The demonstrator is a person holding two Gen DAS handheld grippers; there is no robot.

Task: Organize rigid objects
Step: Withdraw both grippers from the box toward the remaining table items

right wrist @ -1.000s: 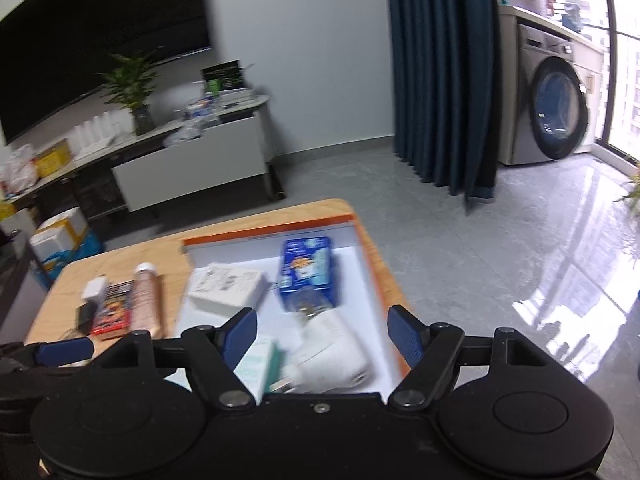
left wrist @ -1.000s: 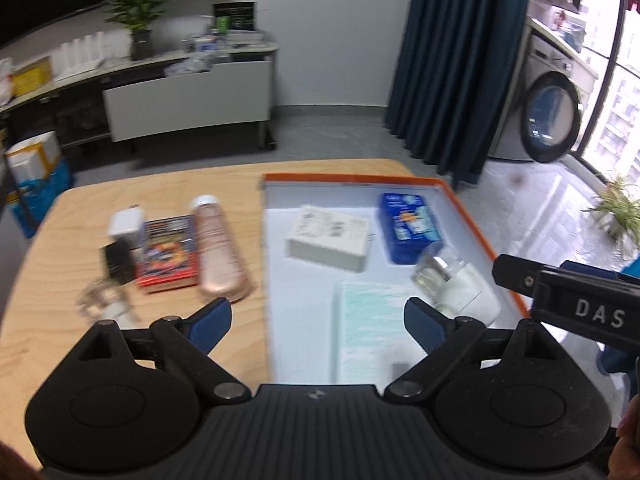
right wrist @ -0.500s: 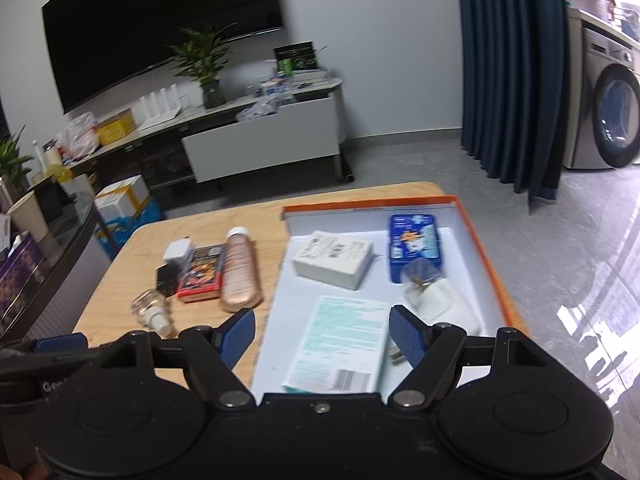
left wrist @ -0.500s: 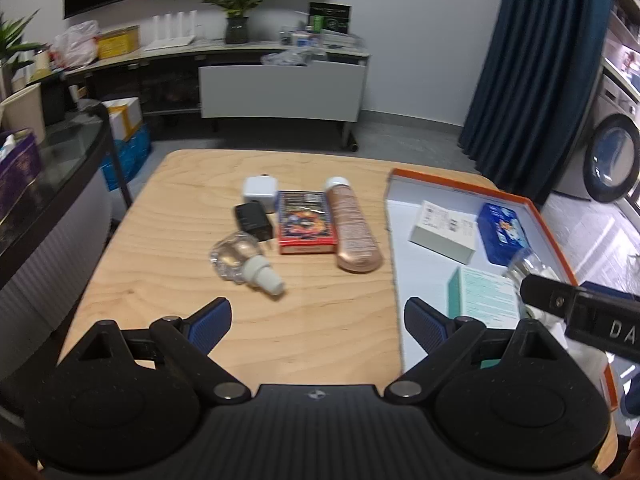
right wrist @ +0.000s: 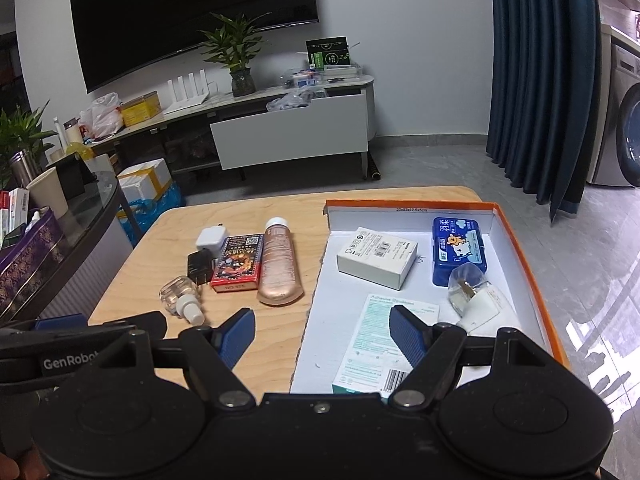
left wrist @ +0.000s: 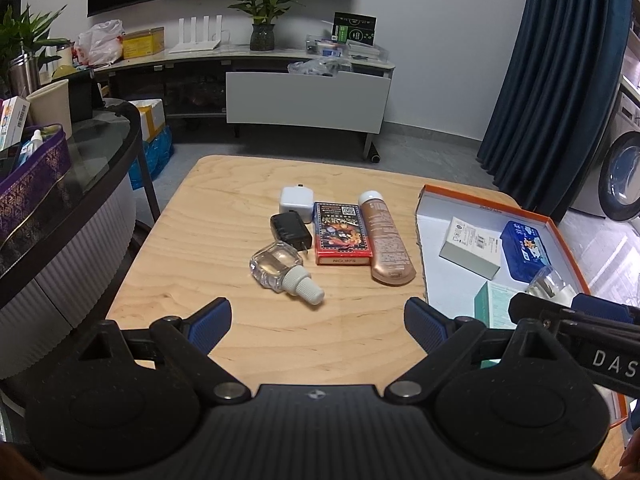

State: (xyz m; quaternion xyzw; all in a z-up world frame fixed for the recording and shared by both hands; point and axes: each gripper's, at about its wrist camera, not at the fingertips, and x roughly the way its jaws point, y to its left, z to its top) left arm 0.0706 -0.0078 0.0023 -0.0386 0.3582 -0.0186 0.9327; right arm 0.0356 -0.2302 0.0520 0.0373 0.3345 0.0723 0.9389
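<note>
The teal box [right wrist: 372, 344] in the tray [right wrist: 524, 248] is partly cut off behind the right hand-held gripper [right wrist: 322, 334], and in the left view only a corner of it shows past the left hand-held gripper [left wrist: 318, 320]. The clear bottle [right wrist: 476, 296] in the tray is blurry through the plastic, so I can't say what's in it.

Both hand-held grippers are wide open, nothing between the jaws.

Count on the wooden surface [left wrist: 224, 208], ahead of the left hand-held gripper: five things bunched together, namely one glass bottle [left wrist: 282, 266] lying on its side nearest the fingers, one black charger [left wrist: 290, 230], one white charger [left wrist: 296, 200], one red card box [left wrist: 340, 234] and one rose-gold tube [left wrist: 386, 242] beside it.

In the tray, ahead and right of the right hand-held gripper: four things, namely the teal box, the clear bottle, one white box [right wrist: 376, 258] and one blue tin [right wrist: 458, 250].
</note>
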